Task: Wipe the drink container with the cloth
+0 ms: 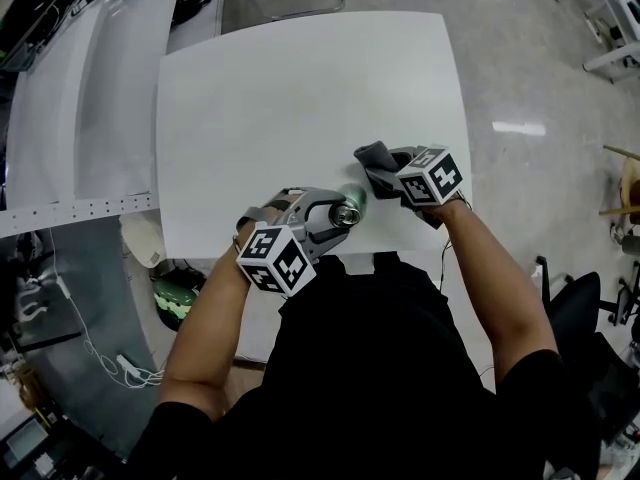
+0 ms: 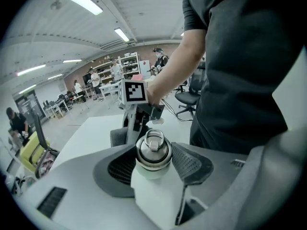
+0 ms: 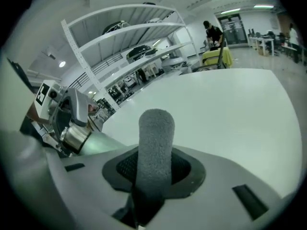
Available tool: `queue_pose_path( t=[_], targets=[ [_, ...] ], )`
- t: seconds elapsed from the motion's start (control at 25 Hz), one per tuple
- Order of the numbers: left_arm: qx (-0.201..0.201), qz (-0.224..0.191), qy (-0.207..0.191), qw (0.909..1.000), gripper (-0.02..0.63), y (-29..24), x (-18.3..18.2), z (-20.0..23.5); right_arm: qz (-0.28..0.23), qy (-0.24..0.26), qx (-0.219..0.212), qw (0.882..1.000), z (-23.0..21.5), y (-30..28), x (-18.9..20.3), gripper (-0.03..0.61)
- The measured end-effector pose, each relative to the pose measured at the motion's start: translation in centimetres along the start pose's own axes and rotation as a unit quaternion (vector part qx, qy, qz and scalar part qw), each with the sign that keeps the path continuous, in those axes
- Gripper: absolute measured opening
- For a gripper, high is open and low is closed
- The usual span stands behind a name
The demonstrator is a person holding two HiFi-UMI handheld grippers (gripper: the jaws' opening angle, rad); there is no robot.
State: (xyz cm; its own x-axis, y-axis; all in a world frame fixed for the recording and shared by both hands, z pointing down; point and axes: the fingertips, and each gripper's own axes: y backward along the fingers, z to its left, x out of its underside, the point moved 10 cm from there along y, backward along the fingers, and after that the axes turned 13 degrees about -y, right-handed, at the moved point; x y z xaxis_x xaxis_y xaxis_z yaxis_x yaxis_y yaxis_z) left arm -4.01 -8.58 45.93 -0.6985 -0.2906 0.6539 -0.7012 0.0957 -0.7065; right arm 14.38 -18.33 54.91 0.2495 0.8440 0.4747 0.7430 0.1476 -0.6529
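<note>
Left gripper (image 1: 336, 212) clamps bottle (image 2: 152, 152); right gripper (image 1: 390, 176) clamps cloth (image 3: 154, 147).

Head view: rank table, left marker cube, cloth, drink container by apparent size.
1. table
2. left marker cube, though nearest the camera
3. cloth and drink container: both partly hidden, too alike to rank

Between left gripper (image 1: 338, 212) jaws the drink container (image 2: 152, 150), cloth (image 3: 154, 143) in right gripper (image 1: 390, 180) just beside it, above table (image 1: 300, 98) near edge.

One table (image 1: 300, 78), one bottle (image 2: 152, 151) and one cloth (image 1: 376, 154) are counted; two grippers are noted: left gripper (image 1: 338, 210), right gripper (image 1: 388, 175).
</note>
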Motion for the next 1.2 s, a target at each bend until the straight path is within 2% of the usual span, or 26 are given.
queue_pose_path(
  t=[0.2, 0.36, 0.52, 0.88, 1.04, 1.2],
  targets=[
    [-0.010, -0.006, 0.022, 0.9997, 0.244, 0.0, 0.4, 0.0, -0.084, -0.063, 0.002, 0.995, 0.6, 4.0, 0.2, 0.110],
    [-0.023, -0.014, 0.050, 0.9984, 0.244, -0.3, 0.5, 0.2, -0.142, -0.103, 0.013, 0.984, 1.6, 6.8, 0.6, 0.110],
    [-0.036, -0.021, 0.079, 0.9960, 0.244, -0.7, 0.4, 0.5, -0.183, -0.122, 0.008, 0.975, 3.0, 8.7, 1.2, 0.110],
    [-0.076, -0.025, 0.172, 0.9818, 0.242, -1.4, 0.5, 1.4, -0.211, -0.120, 0.011, 0.970, 5.1, 10.5, 2.6, 0.110],
    [-0.099, -0.033, 0.220, 0.9700, 0.241, -1.3, 0.6, 2.3, -0.213, -0.109, 0.014, 0.971, 5.6, 10.8, 2.6, 0.110],
    [-0.128, -0.019, 0.257, 0.9577, 0.241, -1.0, 1.0, 3.4, -0.212, -0.103, 0.020, 0.972, 5.5, 11.0, 2.7, 0.110]
  ],
)
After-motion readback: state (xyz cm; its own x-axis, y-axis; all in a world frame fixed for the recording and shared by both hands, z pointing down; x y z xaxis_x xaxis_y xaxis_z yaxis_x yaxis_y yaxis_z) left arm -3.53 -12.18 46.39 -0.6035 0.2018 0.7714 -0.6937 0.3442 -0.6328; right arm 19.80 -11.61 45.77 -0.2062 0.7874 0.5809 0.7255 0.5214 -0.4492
